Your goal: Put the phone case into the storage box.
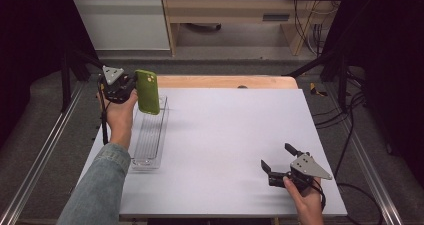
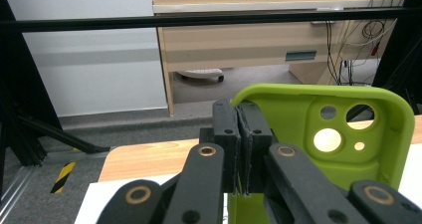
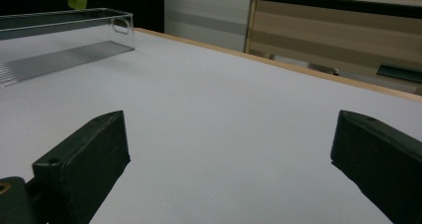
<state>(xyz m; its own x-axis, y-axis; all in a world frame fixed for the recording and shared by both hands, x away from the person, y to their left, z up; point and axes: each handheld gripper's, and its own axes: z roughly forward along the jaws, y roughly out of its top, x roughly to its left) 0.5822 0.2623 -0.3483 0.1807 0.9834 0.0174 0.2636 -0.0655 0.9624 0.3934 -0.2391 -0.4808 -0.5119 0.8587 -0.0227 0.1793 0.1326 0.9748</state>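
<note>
Green, rounded phone case (image 1: 148, 91) sits pinched in left tongs (image 1: 134, 85) above ribbed clear tray (image 1: 148, 150); right tongs (image 1: 276, 160) gape empty.

Wooden desk (image 1: 225, 10) behind, grey floor (image 1: 240, 65).

A wooden desk (image 1: 225, 10) and hanging cables (image 1: 306, 20) stand beyond the table (image 1: 235, 135).

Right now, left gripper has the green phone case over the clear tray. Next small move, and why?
Probably lower it. The left gripper is shut on an edge of the green phone case, which hangs above the far end of the clear tray, not yet inside. The right gripper rests open and apart, so nothing blocks the way down.
</note>
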